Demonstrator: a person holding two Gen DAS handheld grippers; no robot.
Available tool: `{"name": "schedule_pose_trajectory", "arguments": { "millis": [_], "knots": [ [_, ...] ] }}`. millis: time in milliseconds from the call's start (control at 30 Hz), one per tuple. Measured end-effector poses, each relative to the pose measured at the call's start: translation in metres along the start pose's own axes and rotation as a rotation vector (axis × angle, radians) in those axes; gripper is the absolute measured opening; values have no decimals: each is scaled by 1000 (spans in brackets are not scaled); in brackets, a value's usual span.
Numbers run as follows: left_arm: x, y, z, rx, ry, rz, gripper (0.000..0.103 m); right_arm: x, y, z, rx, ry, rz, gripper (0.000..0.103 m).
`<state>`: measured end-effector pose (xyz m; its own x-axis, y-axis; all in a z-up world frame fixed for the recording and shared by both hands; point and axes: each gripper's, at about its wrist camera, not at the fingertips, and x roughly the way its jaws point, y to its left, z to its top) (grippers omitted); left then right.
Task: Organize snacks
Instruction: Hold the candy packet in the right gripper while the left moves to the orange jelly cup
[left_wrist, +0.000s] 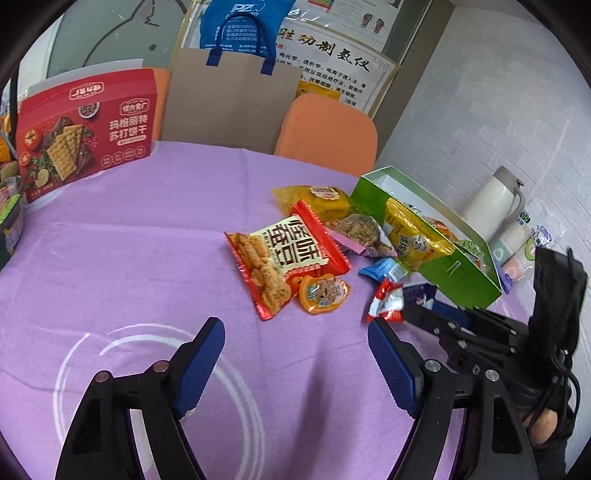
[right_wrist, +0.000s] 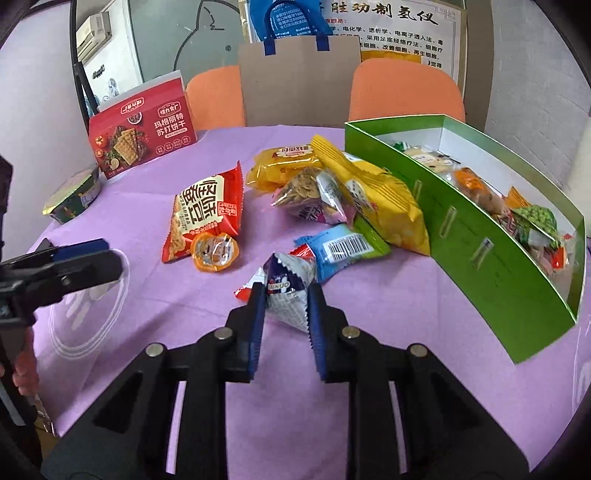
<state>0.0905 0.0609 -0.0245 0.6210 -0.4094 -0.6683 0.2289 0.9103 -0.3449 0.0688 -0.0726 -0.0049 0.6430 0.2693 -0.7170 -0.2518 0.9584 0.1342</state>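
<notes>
Right wrist view shows one green box (right_wrist: 491, 254) near the tabletop's (right_wrist: 122, 184) right edge, two orange chairs (right_wrist: 406, 92) behind, and one red cracker box (right_wrist: 142, 129) (standing up) at the far left. The right claw (right_wrist: 286, 295) pinches one crinkly, pointy blue-and-white packet (right_wrist: 288, 291) beside the shiny snack pile. The left claw (left_wrist: 295, 328) is spread wide over the soft purple cloth, holding nothing.
</notes>
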Motion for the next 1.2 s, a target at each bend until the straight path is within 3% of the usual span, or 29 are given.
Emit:
{"name": "schedule_pose_trajectory", "arguments": {
  "millis": [100,233,400,500,700,767,800,833,967,1067,1200],
  "knots": [
    [26,-13,7,-27,12,-9,82,-10,-13,-9,35,4,-20,25],
    [61,-30,11,-23,47,43,82,-19,-27,-16,73,6,-34,25],
    [78,-36,20,-9,43,89,80,-24,-36,-19,95,1,-32,25],
    [84,-34,21,1,65,92,60,-22,-38,-20,105,-1,-19,25],
    [82,-35,19,33,69,91,60,-18,-38,-23,117,-2,3,26],
    [81,-37,18,54,76,109,47,-19,-38,-24,119,-5,7,26],
    [81,-37,17,63,82,104,29,-19,-38,-24,120,-4,7,26],
    [81,-36,16,62,92,87,17,-20,-39,-25,122,-6,9,26],
    [77,-36,11,60,101,55,15,-21,-42,-25,128,-12,17,26],
    [72,-40,9,76,98,47,4,-23,-42,-29,132,-14,19,25],
    [61,-45,9,86,84,25,4,-27,-43,-29,134,-25,22,25]
  ]
}}
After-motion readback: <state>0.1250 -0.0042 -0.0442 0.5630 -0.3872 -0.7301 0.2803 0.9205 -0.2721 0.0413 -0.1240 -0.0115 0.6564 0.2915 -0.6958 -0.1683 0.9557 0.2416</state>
